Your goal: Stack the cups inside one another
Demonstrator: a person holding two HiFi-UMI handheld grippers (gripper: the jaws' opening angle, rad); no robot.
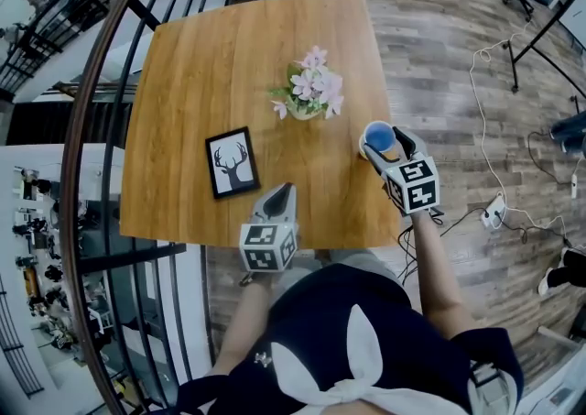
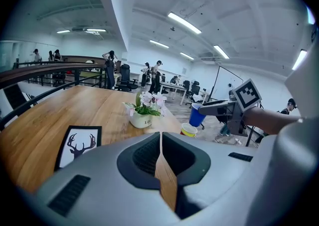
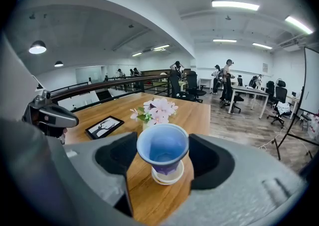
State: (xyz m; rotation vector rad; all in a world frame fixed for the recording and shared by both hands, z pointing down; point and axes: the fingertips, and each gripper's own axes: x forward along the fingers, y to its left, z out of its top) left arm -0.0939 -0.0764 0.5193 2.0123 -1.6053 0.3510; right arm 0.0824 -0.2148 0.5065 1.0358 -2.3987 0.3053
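Note:
My right gripper (image 1: 385, 144) is shut on a blue cup (image 1: 376, 136) at the table's right edge. Seen from the left gripper view, the blue cup (image 2: 198, 115) hangs just over a yellow cup with a white rim (image 2: 188, 130) that stands on the table. In the right gripper view the blue cup (image 3: 162, 145) sits between the jaws, and the lower cup's rim (image 3: 168, 175) shows right under it. My left gripper (image 1: 281, 193) is shut with nothing in it, near the table's front edge; its jaws (image 2: 160, 140) meet in a thin line.
A white pot of pink flowers (image 1: 309, 92) stands mid-table, just left of the cups. A black-framed deer picture (image 1: 232, 162) lies flat in front of my left gripper. The wooden table (image 1: 192, 65) ends right beside the cups; a railing (image 1: 101, 102) runs along its left.

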